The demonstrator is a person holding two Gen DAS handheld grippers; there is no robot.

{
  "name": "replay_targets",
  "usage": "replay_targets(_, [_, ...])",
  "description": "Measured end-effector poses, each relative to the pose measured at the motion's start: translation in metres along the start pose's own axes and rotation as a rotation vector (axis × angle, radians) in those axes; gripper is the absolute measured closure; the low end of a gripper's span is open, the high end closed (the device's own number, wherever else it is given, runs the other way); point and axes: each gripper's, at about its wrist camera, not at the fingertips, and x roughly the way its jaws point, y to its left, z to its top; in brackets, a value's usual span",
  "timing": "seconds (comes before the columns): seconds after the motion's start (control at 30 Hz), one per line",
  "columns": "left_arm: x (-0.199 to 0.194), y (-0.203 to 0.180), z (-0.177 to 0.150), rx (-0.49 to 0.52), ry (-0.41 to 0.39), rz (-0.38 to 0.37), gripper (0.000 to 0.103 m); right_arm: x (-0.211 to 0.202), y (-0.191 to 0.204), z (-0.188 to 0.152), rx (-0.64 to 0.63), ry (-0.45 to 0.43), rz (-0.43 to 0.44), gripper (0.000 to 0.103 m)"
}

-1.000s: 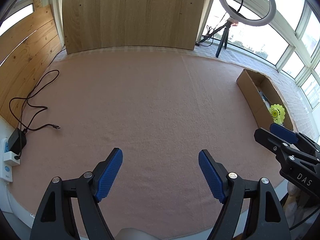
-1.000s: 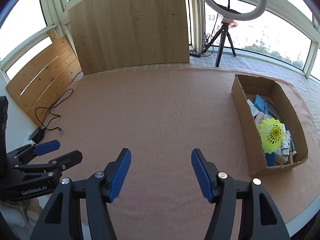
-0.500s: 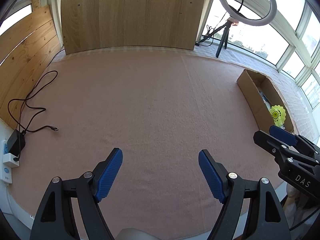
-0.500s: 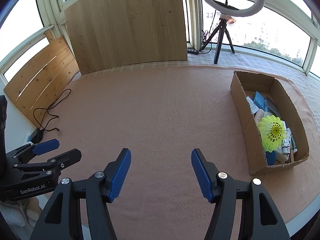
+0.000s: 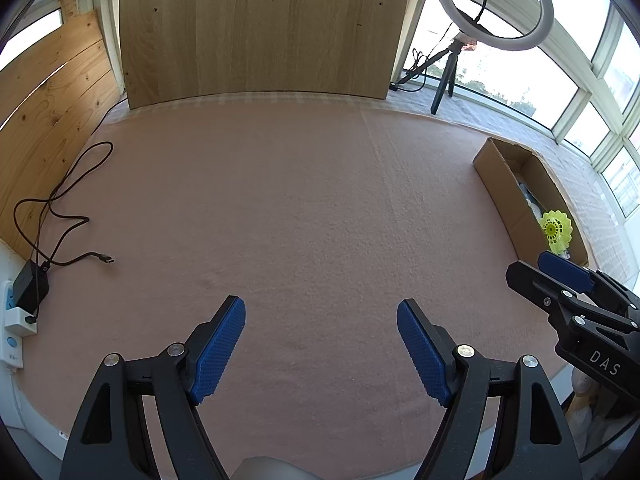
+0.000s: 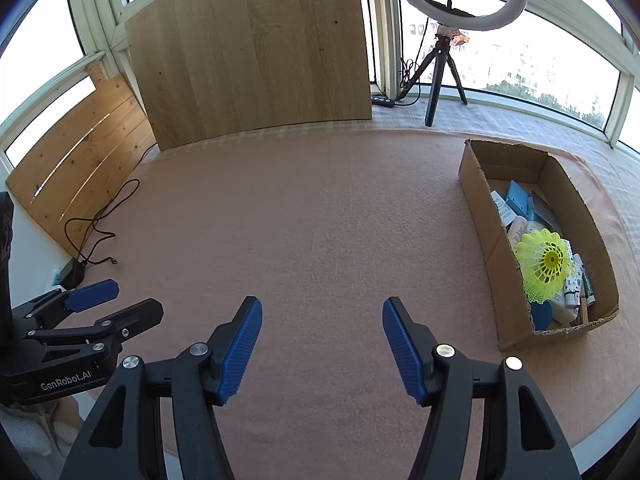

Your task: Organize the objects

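A cardboard box [image 6: 486,240] stands at the right of the pink carpet [image 6: 320,220]; it holds a yellow shuttlecock [image 6: 544,268], small bottles, tubes and blue packets. The box [image 5: 500,192] and shuttlecock [image 5: 556,230] also show in the left wrist view. My left gripper [image 5: 320,340] is open and empty above the carpet's near edge. My right gripper [image 6: 322,336] is open and empty, left of the box. Each gripper shows in the other's view: the right one [image 5: 560,276], the left one [image 6: 108,304].
A ring light on a tripod [image 6: 440,52] stands at the back by the windows. A wooden board [image 6: 248,52] leans at the back, another plank panel [image 6: 76,176] at the left. A black cable [image 5: 60,216] and charger [image 5: 30,290] lie at the carpet's left edge.
Both grippers have drifted back and slightly up, so the views shifted a little. Both stay open and empty; nothing on the carpet moved.
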Motion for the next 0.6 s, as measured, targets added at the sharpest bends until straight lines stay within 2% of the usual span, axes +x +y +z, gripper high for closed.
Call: replay_targets(0.6, [-0.0019,-0.0005,0.0003,-0.002,-0.006,0.008,0.022,0.0011,0.002,-0.0005,0.002,0.003,0.0,0.044])
